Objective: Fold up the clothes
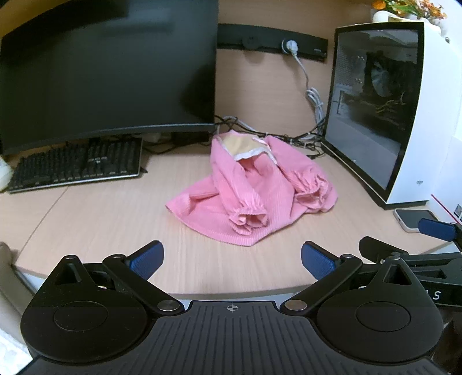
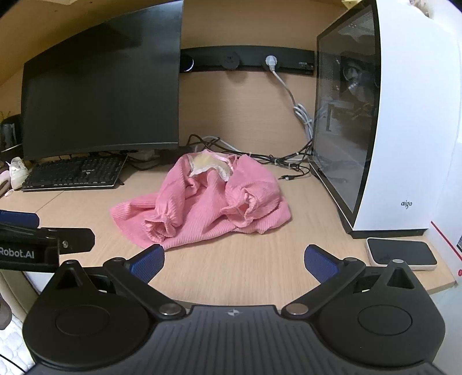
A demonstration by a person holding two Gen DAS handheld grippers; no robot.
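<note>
Pink ribbed garment point(image 1: 254, 190) lies crumpled on the wooden desk point(image 1: 115, 219), between the keyboard point(image 1: 78, 164) and the white PC case point(image 1: 404, 115), both gathered cuffs turned toward the near edge. Only the left wrist view shows orange flowers point(image 1: 410, 7) above the case; only the right shows a white shoe point(image 2: 18, 170) beside the keyboard. Left gripper point(image 1: 232, 261) and right gripper point(image 2: 234, 262) hover at the desk's near edge, jaws spread wide, holding and touching nothing. A phone point(image 2: 401, 253) lies by the case.
</note>
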